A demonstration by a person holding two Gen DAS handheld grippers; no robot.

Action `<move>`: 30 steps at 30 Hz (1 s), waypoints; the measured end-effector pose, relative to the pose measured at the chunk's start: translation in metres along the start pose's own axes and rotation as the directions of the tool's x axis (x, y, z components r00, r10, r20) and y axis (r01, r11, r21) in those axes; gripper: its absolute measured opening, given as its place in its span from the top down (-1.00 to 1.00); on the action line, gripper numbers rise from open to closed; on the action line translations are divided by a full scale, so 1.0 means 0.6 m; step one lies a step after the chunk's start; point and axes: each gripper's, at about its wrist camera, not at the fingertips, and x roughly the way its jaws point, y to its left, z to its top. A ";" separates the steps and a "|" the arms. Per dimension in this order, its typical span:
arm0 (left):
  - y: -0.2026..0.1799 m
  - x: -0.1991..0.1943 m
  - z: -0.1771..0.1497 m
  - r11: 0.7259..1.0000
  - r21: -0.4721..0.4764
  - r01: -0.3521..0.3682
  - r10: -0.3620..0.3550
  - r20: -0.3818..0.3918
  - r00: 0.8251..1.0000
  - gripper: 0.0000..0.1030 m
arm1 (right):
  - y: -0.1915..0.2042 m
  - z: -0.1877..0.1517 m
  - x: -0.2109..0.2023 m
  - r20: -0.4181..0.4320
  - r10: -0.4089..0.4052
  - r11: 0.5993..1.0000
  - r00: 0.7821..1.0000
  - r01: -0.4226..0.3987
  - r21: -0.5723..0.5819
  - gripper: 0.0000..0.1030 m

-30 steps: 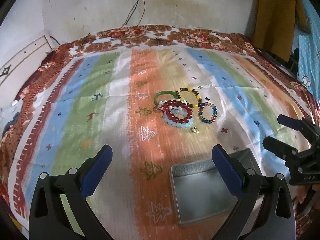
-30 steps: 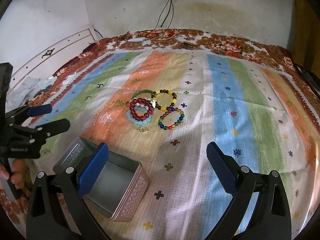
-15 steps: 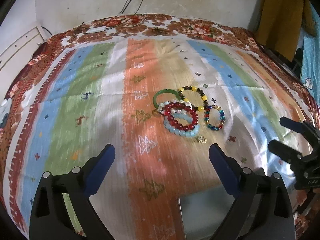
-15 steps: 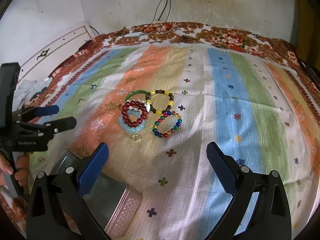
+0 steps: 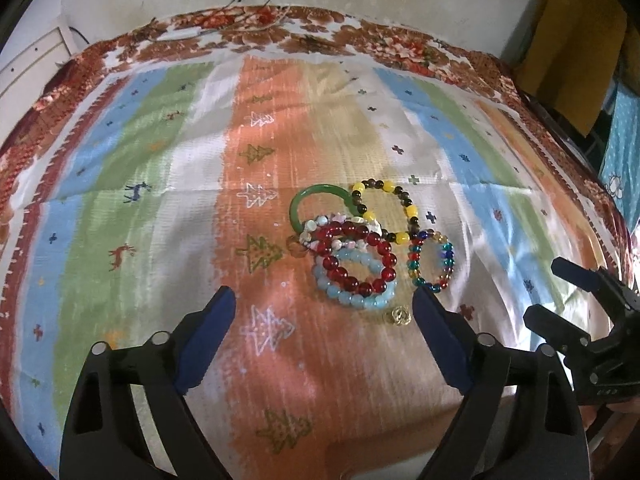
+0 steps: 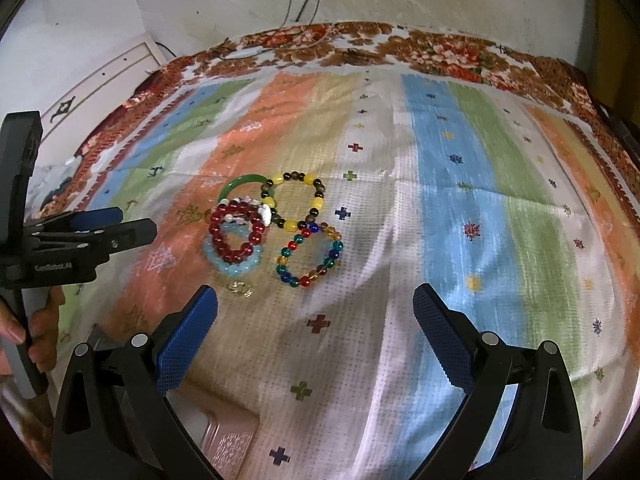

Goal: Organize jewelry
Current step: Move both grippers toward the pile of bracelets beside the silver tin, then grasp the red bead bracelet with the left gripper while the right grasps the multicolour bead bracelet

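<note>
Left gripper (image 5: 324, 312) jaws closing on nothing, the pile of beaded bracelets (image 5: 360, 256) just ahead; right gripper (image 6: 316, 312) spread wide, empty, pile ahead-left.

The metal box (image 6: 230, 446) is mostly hidden in the right wrist view, just a pinkish patterned corner poking out behind the right tool's (image 6: 316, 330) near-left finger and cut off by the bottom edge. The green bangle (image 5: 316, 196) only shows its far arc since the red bead bracelet (image 5: 358, 258) and a pale mixed one lie over the rest. The little gold charm (image 5: 400, 315) is too small to make out.
</note>
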 end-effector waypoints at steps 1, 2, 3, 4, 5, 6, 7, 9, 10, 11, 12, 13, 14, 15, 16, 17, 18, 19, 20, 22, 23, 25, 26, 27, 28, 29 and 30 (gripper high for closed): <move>0.001 0.009 0.004 1.000 -0.007 0.006 -0.006 -0.012 1.000 -0.63 | -0.001 0.003 0.005 -0.008 -0.003 1.000 1.000 0.003 0.001 -0.93; 0.002 0.015 0.008 1.000 -0.015 0.010 -0.010 -0.021 1.000 -0.63 | -0.002 0.005 0.011 -0.016 -0.010 1.000 1.000 0.010 -0.001 -0.93; 0.004 0.018 0.009 1.000 -0.019 0.012 -0.013 -0.026 1.000 -0.63 | -0.003 0.007 0.016 -0.025 -0.019 1.000 1.000 0.019 -0.004 -0.93; 0.005 0.025 0.012 0.999 -0.028 0.016 -0.017 -0.034 0.999 -0.63 | -0.004 0.008 0.020 -0.032 -0.025 1.000 0.999 0.024 -0.005 -0.93; 0.007 0.030 0.015 0.999 -0.038 0.022 -0.023 -0.038 0.999 -0.62 | -0.007 0.010 0.026 -0.041 -0.026 1.000 0.999 0.026 -0.001 -0.93; 0.008 0.035 0.018 0.998 -0.047 0.028 -0.031 -0.045 0.999 -0.61 | -0.008 0.011 0.030 -0.047 -0.027 1.000 0.999 0.027 0.001 -0.93; 0.009 0.040 0.020 0.998 -0.050 0.033 -0.035 -0.052 0.998 -0.60 | -0.010 0.011 0.035 -0.055 -0.029 1.000 0.998 0.029 0.003 -0.93; 0.009 0.053 0.024 0.998 -0.053 0.036 -0.040 -0.071 0.997 -0.54 | -0.014 0.016 0.044 -0.070 -0.033 0.999 0.997 0.034 0.010 -0.93; 0.009 0.058 0.025 0.998 -0.051 0.037 -0.041 -0.077 0.996 -0.53 | -0.015 0.017 0.047 -0.075 -0.031 0.999 0.997 0.033 0.015 -0.93; 0.007 0.065 0.027 0.998 -0.049 0.042 -0.046 -0.088 0.995 -0.51 | -0.016 0.018 0.049 -0.079 -0.030 0.999 0.996 0.031 0.019 -0.93; 0.008 0.072 0.029 0.998 -0.050 0.047 -0.052 -0.096 0.994 -0.48 | -0.018 0.021 0.054 -0.085 -0.027 0.999 0.996 0.029 0.024 -0.93; 0.007 0.077 0.030 0.997 -0.053 0.051 -0.056 -0.103 0.993 -0.46 | -0.019 0.023 0.058 -0.090 -0.028 0.999 0.996 0.030 0.026 -0.93; 0.008 0.084 0.032 0.997 -0.057 0.057 -0.063 -0.114 0.991 -0.40 | -0.021 0.026 0.063 -0.098 -0.028 0.999 0.995 0.031 0.029 -0.93; 0.009 0.088 0.033 0.996 -0.062 0.063 -0.070 -0.120 0.990 -0.35 | -0.021 0.028 0.067 -0.103 -0.026 0.999 0.994 0.030 0.032 -0.93; 0.012 0.095 0.035 0.995 -0.074 0.072 -0.081 -0.133 0.988 -0.33 | -0.023 0.030 0.074 -0.111 -0.024 0.999 0.994 0.028 0.036 -0.93; 0.014 0.102 0.036 0.994 -0.079 0.074 -0.085 -0.146 0.986 -0.29 | -0.024 0.032 0.079 -0.118 -0.022 0.999 0.993 0.027 0.039 -0.93; 0.016 0.107 0.037 0.993 -0.087 0.079 -0.091 -0.156 0.984 -0.21 | -0.026 0.035 0.084 -0.125 -0.020 0.999 0.992 0.025 0.041 -0.93; 0.018 0.110 0.038 0.992 -0.094 0.085 -0.099 -0.161 0.982 -0.16 | -0.028 0.035 0.087 -0.131 -0.019 0.999 0.991 0.025 0.044 -0.93; 0.021 0.113 0.039 0.990 -0.103 0.092 -0.108 -0.167 0.980 -0.11 | -0.029 0.036 0.090 -0.137 -0.020 0.999 0.990 0.026 0.047 -0.93; 0.025 0.119 0.043 0.988 -0.114 0.105 -0.124 -0.177 0.976 -0.07 | -0.031 0.038 0.098 -0.149 -0.021 0.998 0.989 0.029 0.052 -0.92; 0.027 0.122 0.045 0.988 -0.113 0.104 -0.123 -0.180 0.976 -0.04 | -0.033 0.040 0.102 -0.154 -0.022 0.998 0.988 0.030 0.054 -0.92; 0.027 0.130 0.047 0.988 -0.113 0.105 -0.125 -0.193 0.973 0.03 | -0.034 0.042 0.109 -0.162 -0.019 0.998 0.987 0.029 0.058 -0.92; 0.027 0.133 0.048 0.988 -0.112 0.107 -0.128 -0.199 0.972 0.08 | -0.035 0.043 0.113 -0.167 -0.020 0.998 0.986 0.031 0.060 -0.92; 0.029 0.136 0.049 0.988 -0.111 0.109 -0.130 -0.203 0.970 0.12 | -0.036 0.044 0.117 -0.171 -0.020 0.998 0.985 0.031 0.061 -0.87; 0.027 0.138 0.050 0.988 -0.108 0.113 -0.134 -0.209 0.969 0.13 | -0.037 0.045 0.121 -0.178 -0.018 0.998 0.984 0.030 0.063 -0.77; 0.027 0.139 0.051 0.988 -0.105 0.116 -0.136 -0.211 0.968 0.13 | -0.038 0.046 0.124 -0.182 -0.017 0.998 0.983 0.029 0.064 -0.74; 0.025 0.141 0.052 0.988 -0.099 0.118 -0.137 -0.214 0.967 0.13 | -0.038 0.046 0.130 -0.191 -0.018 0.998 0.981 0.030 0.063 -0.72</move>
